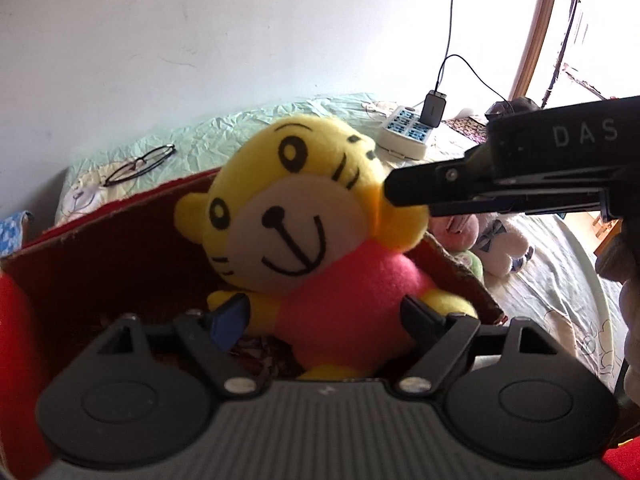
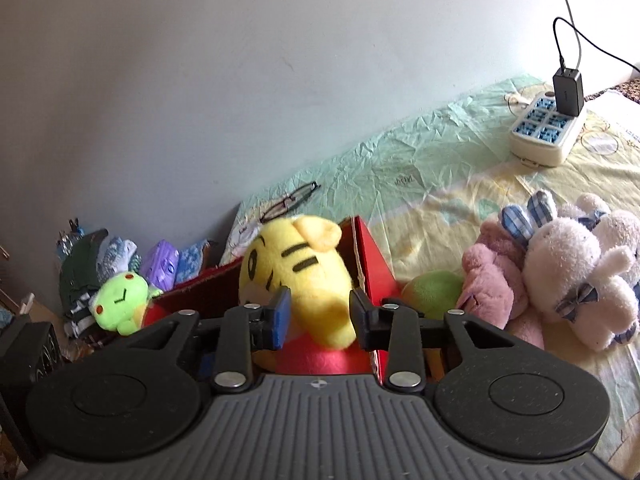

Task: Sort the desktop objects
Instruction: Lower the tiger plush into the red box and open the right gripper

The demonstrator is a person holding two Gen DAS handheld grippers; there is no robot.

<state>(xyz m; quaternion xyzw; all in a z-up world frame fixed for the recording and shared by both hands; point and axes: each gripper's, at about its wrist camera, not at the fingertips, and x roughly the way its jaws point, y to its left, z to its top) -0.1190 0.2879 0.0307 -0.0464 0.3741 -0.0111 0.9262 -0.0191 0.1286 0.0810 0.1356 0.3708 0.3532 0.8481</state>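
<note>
The yellow tiger toy point(image 1: 304, 216) with a pink body sits upright inside a red box point(image 1: 120, 248), its face toward the left wrist camera. The left gripper point(image 1: 324, 312) is spread to either side of the toy's pink body, one finger by each yellow arm, and the fingers do not appear to press on it. The right gripper point(image 2: 320, 312) comes in from the side with its jaws narrowed on the toy's yellow ear and the side of its head; in the left view its black fingers point(image 1: 416, 192) meet the toy at the ear. Beside the box on the tabletop, which is covered by a pale green and yellow patterned cloth point(image 2: 420, 168), lie a green toy point(image 2: 436, 292), a pink plush toy point(image 2: 492, 276) and a white rabbit toy point(image 2: 568, 276) in a cluster. A pair of glasses point(image 1: 140, 164) lies behind the box near the wall. A white power strip point(image 2: 546, 132) with a black charger point(image 2: 568, 94) plugged in sits further off. A light green frog toy point(image 2: 120, 300) rests to the left of the box.
</note>
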